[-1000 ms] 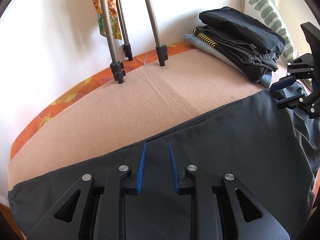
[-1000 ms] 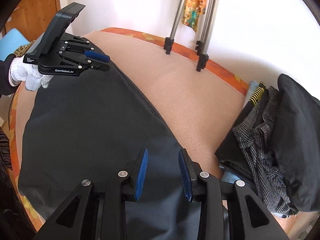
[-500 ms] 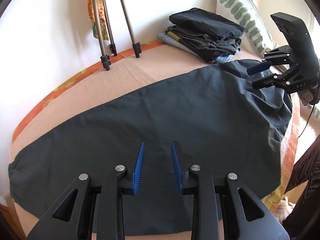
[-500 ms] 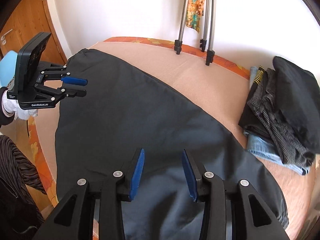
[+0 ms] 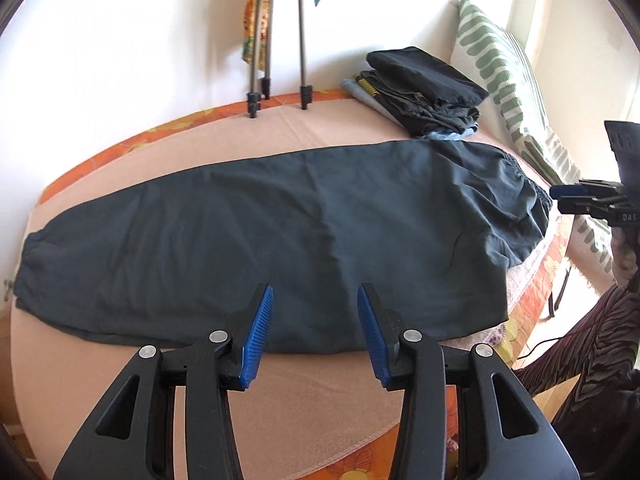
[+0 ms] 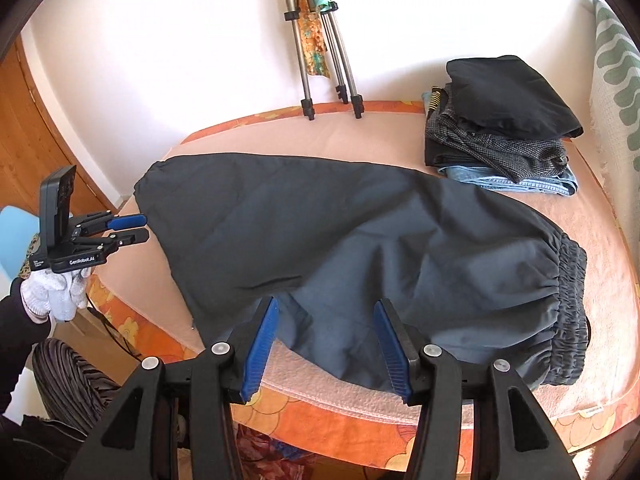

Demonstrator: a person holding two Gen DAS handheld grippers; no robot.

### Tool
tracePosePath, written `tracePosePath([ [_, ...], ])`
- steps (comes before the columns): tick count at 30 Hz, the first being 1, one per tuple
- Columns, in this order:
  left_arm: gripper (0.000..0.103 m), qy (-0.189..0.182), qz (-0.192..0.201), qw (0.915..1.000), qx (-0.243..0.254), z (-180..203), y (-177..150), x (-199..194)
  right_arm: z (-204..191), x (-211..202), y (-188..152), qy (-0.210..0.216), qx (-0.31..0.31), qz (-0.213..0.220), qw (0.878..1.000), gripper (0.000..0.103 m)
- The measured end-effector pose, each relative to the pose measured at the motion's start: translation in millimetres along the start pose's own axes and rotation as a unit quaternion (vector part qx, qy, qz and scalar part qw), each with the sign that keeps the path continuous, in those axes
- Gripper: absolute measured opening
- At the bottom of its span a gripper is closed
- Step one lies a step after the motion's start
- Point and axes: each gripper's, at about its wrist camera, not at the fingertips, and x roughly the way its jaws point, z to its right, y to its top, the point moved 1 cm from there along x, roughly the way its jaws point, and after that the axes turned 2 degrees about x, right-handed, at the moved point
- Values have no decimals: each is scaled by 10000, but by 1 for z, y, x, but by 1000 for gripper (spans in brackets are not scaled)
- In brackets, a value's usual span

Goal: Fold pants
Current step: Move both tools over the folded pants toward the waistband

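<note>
**Now laid out lengthwise, the pants wait for the next fold**

Plainly the dark pants [image 5: 304, 236] lie spread along the bed [image 5: 312, 412], seemingly one leg stacked on the other, the cuffs at the person's left and the gathered elastic waistband [image 6: 568, 300] at the right. Both grippers hang clear of the cloth. The left gripper [image 5: 315, 330] hovers over the near edge at mid-leg, its jaws released and holding nothing; the right gripper [image 6: 325, 346] hovers near the seat and crotch corner, its jaws likewise spread and empty.

By my reading, the lengthwise halving is done and the crosswise fold is not yet begun. The next move likely calls for one gripper to go to the cuff end and pinch both layers together, then carry them over toward the waistband. The loose flap near the crotch may want smoothing first. A stack of folded clothes [image 6: 504, 124] sits near the waistband end, a probable destination.
</note>
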Motion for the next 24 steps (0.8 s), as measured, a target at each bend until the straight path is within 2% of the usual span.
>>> tracePosePath([
  [2, 48, 185, 107, 9990, -398, -36, -7, -11, -14, -1, 1, 92, -15, 33, 10000, 53],
  [4, 49, 327, 194, 9944, -983, -78, -16, -19, -29, 4, 3, 180, -52, 9, 9998, 53],
  [7, 51, 527, 339, 9794, -1921, -146, -31, -29, -54, 17, 10, 253, -237, -74, 9994, 53],
  [9, 54, 681, 370, 9646, -2520, -192, -41, -31, -73, 28, 17, 291, -391, -129, 9987, 53],
  [14, 55, 822, 589, 9145, -3917, -292, -67, -27, -119, 59, 43, 425, -704, -211, 9964, 55],
  [17, 55, 939, 641, 8930, -4355, -332, -78, -15, -148, 84, 62, 467, -936, -266, 9942, 55],
  [20, 56, 769, 621, 8706, -4819, -358, -89, 2, -179, 110, 83, 515, -1209, -287, 9909, 55],
  [21, 61, 697, 620, 8640, -4947, -364, -93, 7, -190, 119, 90, 537, -1318, -301, 9894, 55],
  [23, 65, 660, 658, 8549, -5104, -371, -94, 15, -212, 138, 106, 557, -1574, -310, 9855, 55],
  [24, 65, 684, 655, 8533, -5127, -375, -94, 18, -224, 147, 113, 583, -1686, -313, 9835, 55],
])
